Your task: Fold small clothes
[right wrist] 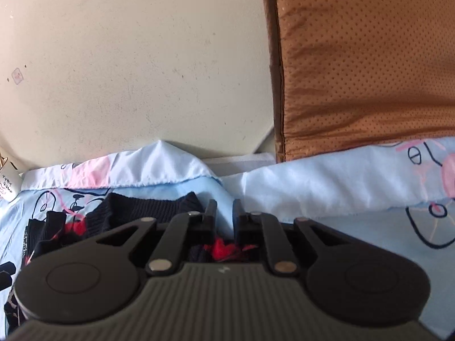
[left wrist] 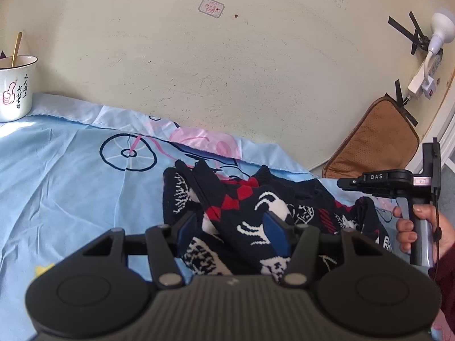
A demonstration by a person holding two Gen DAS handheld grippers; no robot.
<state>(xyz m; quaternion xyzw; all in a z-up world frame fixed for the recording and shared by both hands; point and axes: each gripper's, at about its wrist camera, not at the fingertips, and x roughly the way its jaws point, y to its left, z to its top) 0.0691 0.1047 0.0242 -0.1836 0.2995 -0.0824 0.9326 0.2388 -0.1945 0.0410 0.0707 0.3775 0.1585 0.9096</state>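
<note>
A small dark navy knit sweater [left wrist: 250,207] with red diamonds and white patterns lies crumpled on a light blue sheet [left wrist: 65,176]. My left gripper [left wrist: 231,228] is open, its blue pads on either side of a raised fold of the sweater. My right gripper [right wrist: 224,216] hovers over the sweater's far right edge [right wrist: 153,207], jaws a narrow gap apart with only sheet showing between the tips. The right gripper also shows in the left wrist view [left wrist: 341,183], held by a hand at the right.
A white enamel mug [left wrist: 15,88] with a spoon stands at the back left on the sheet. A brown cushion [right wrist: 364,62] leans on the cream wall at the back right. A power strip and lamp [left wrist: 426,56] hang on the wall.
</note>
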